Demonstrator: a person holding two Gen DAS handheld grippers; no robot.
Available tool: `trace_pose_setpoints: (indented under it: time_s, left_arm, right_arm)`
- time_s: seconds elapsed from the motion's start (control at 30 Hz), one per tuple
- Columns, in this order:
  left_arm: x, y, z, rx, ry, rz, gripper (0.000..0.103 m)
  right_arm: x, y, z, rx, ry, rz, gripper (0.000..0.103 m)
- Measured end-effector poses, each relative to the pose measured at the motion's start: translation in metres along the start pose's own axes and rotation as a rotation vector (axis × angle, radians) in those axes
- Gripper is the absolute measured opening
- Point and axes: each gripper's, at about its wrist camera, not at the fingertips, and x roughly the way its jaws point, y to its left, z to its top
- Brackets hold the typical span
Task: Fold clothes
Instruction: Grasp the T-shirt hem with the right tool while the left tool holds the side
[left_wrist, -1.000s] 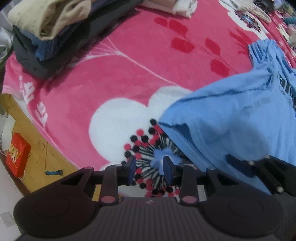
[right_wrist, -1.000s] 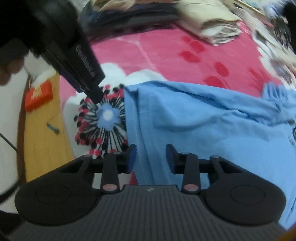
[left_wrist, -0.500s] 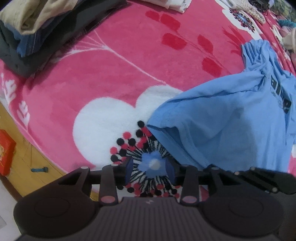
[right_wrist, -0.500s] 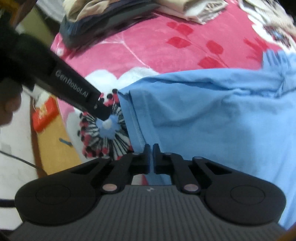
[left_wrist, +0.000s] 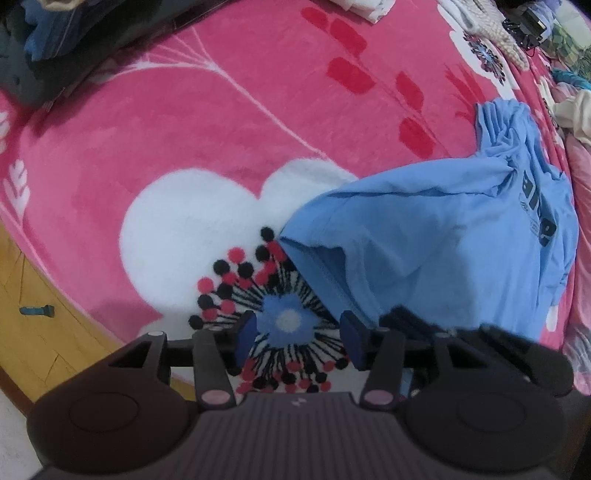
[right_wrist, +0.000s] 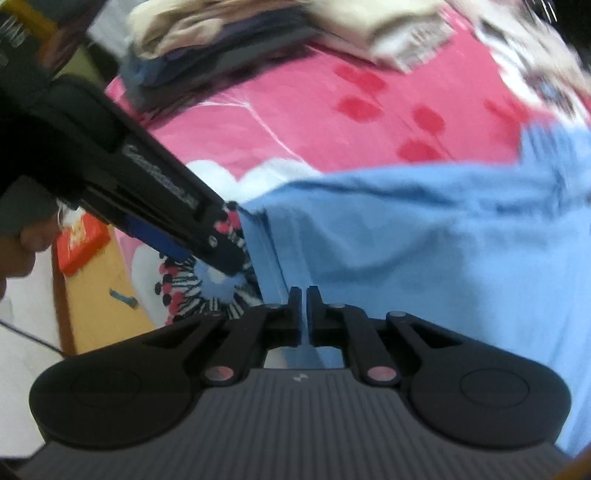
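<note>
Left gripper (left_wrist: 297, 338): jaws spread wide with nothing between them, held above the blue-centred flower motif (left_wrist: 288, 321) of the blanket, just beside the shirt's hem.
Right gripper (right_wrist: 303, 295): jaws drawn nearly together, a thin strip of blue fabric seen in the gap; the hem edge of the shirt is pinched.
Blue T-shirt (left_wrist: 443, 251): spread rumpled on the pink blanket (left_wrist: 229, 122), dark print visible near the far right side; hem corner lies at the flower motif.
Folded clothes (left_wrist: 44, 44): a dark stack is seen at the blanket's far left corner.
Wooden floor (left_wrist: 33, 332): visible beyond the blanket edge, with a small blue object (left_wrist: 37, 311) lying on it.
Red box (right_wrist: 83, 240): seen on the floor in the right wrist view, blurred.
</note>
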Motion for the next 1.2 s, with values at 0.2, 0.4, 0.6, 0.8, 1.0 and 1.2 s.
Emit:
trace_pose_setpoints:
  time_s: [0.2, 0.4, 0.6, 0.8, 1.0, 1.2]
  left_arm:
    - [0.001, 0.006, -0.003, -0.004, 0.002, 0.004, 0.052]
    - [0.002, 0.014, -0.004, -0.024, 0.002, 0.010, 0.052]
    - [0.004, 0.019, -0.001, -0.022, 0.004, 0.003, 0.053]
    - [0.006, 0.021, 0.006, -0.036, -0.002, -0.046, 0.053]
    - [0.022, 0.018, 0.016, -0.037, 0.036, -0.119, 0.053]
    - [0.044, 0.008, 0.025, 0.011, 0.077, -0.085, 0.058]
  right_arm:
    - [0.018, 0.006, 0.002, -0.044, 0.043, 0.003, 0.012]
    - [0.023, 0.007, 0.000, -0.043, 0.055, -0.003, 0.012]
    - [0.017, -0.012, 0.004, 0.109, 0.046, 0.092, 0.000]
    - [0.012, -0.019, 0.004, 0.171, 0.046, 0.190, 0.000]
    - [0.019, -0.012, 0.003, 0.150, 0.061, 0.249, 0.000]
    - [0.038, -0.011, -0.007, 0.215, 0.069, 0.240, 0.000]
